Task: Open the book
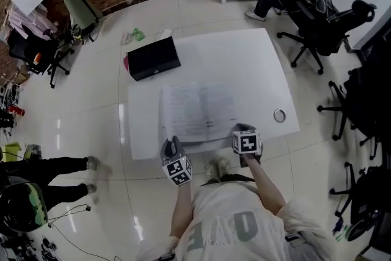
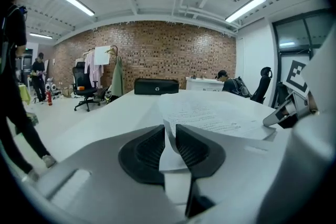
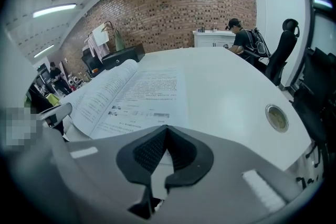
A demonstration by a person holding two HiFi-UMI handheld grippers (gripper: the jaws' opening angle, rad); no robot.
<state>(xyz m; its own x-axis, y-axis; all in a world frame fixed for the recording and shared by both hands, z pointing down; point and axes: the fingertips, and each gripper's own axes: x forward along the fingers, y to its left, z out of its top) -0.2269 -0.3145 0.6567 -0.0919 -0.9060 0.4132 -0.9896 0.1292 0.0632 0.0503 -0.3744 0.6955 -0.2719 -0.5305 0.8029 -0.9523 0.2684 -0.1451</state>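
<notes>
A black case (image 1: 153, 58) lies beyond the open book (image 1: 198, 112), ring (image 1: 280, 115) at right.

Pale short-sleeved tee (image 1: 229, 223) with big grey letters across it, light sneakers (image 1: 217, 168). Left gripper (image 1: 173, 142) and right gripper (image 1: 242, 129): grey shells, black ribbed jaws, white cubes with black square markers.

Matt paper book (image 1: 197, 112), glossy white table (image 1: 256, 64)
</notes>
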